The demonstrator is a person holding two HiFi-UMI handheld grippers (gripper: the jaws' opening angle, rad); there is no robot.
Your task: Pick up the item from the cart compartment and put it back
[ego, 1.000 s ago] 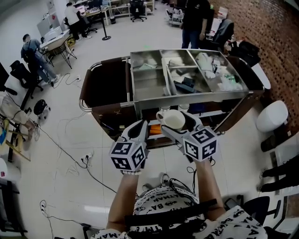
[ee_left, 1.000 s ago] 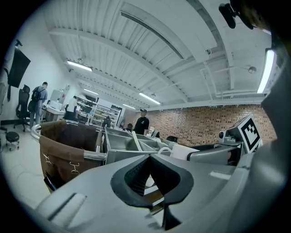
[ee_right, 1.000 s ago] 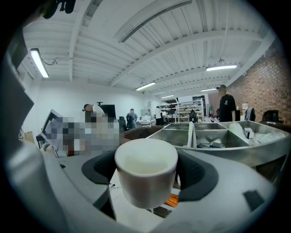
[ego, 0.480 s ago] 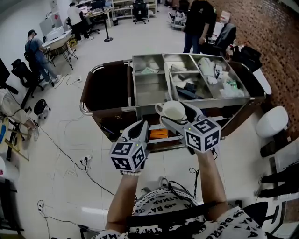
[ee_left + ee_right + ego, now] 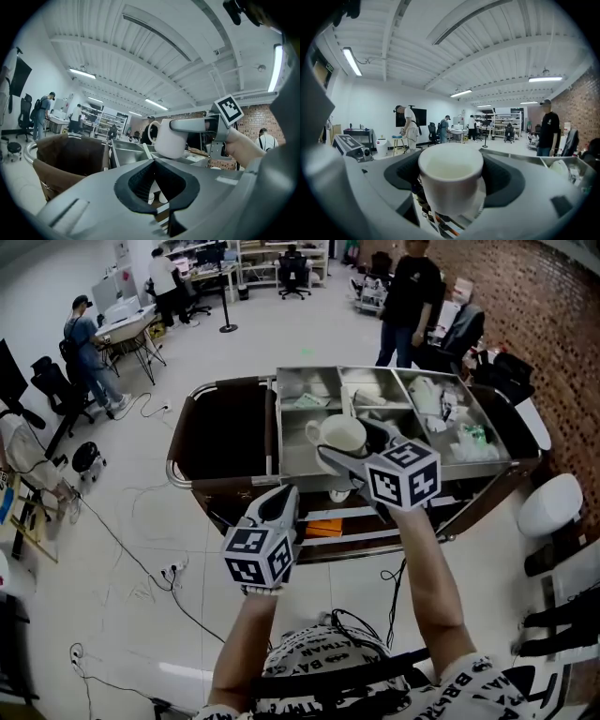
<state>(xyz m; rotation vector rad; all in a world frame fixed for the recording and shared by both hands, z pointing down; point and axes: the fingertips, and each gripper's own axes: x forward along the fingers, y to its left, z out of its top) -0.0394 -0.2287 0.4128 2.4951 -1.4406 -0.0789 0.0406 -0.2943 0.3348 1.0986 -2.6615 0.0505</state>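
**Head view** – A white mug (image 5: pixel 336 432) is clamped between the jaws of the right gripper (image 5: pixel 349 448), one jaw on each side of its wall, with the handle turned to the picture's left. The mug is held up in the air and is seen over the front of the cart's (image 5: pixel 220 432) steel tray (image 5: pixel 298 457), about where the left compartment meets the divider. White packets (image 5: pixel 448 413) are seen in the right-hand compartment and an orange item (image 5: pixel 323 527) on the shelf below. The left gripper (image 5: pixel 284 495) is held lower and nearer the body, short of the cart's front edge; its jaws are drawn together to a point, with nothing in them.

**Left gripper view** – The left gripper's (image 5: pixel 153 161) jaws are seen brought together at the tips and empty – only the shelf below is glimpsed through the padded hollow behind them. Beyond them the mug (image 5: pixel 168 138) is seen from the side, clear above the tray's rim, pinched by the right gripper (image 5: pixel 174 125), whose marker cube (image 5: pixel 228 108) is carried just ahead of the hand (image 5: pixel 241 146). The cart's brown bin (image 5: pixel 65 157) is shown at the left.

**Right gripper view** – The mug (image 5: pixel 451 199) is shown upright and empty in the middle, and the right gripper's (image 5: pixel 450 171) jaws are closed against its sides. A person in black (image 5: pixel 547 130) is seen standing beyond the cart.
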